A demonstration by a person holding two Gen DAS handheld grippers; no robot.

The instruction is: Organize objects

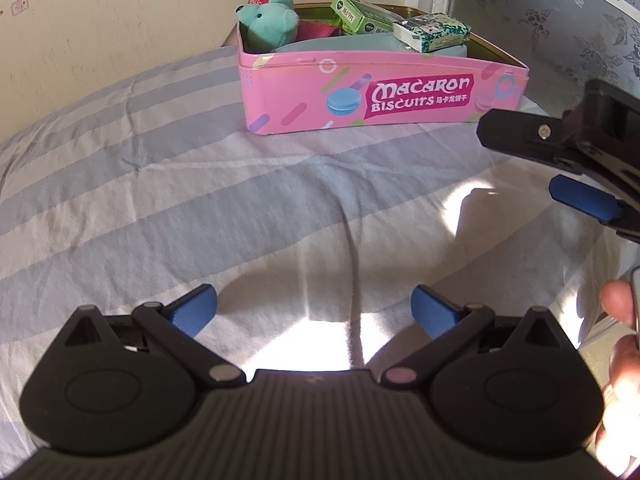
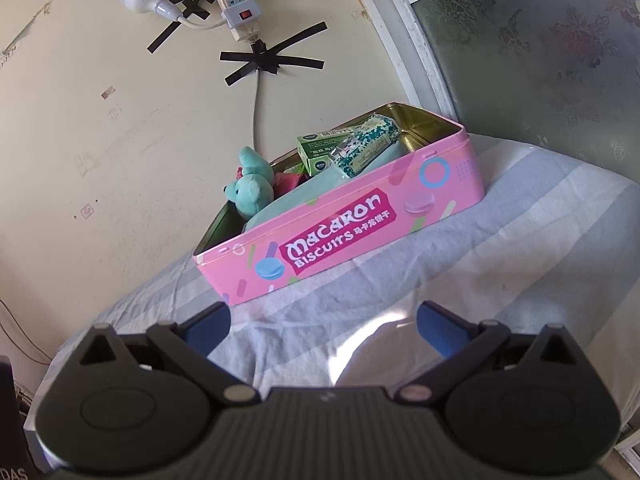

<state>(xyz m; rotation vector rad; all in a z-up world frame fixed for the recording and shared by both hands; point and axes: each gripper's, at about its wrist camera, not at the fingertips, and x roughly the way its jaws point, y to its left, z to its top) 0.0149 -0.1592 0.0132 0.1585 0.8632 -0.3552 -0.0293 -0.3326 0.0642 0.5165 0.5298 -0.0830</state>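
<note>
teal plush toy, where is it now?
In both wrist views the teal plush toy sits inside the pink biscuit tin at its left end, beside a green box.

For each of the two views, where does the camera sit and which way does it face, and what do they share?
Left wrist: sits on the left gripper, facing forward across the striped sheet to the pink biscuit tin; its open blue fingers, the right gripper at the right edge, and a hand show.
Right wrist: sits on the right gripper, higher, facing the tin and the wall's power strip; only its own open fingers show.
Shared: the tin, the teal plush, the green box, the sheet.
</note>
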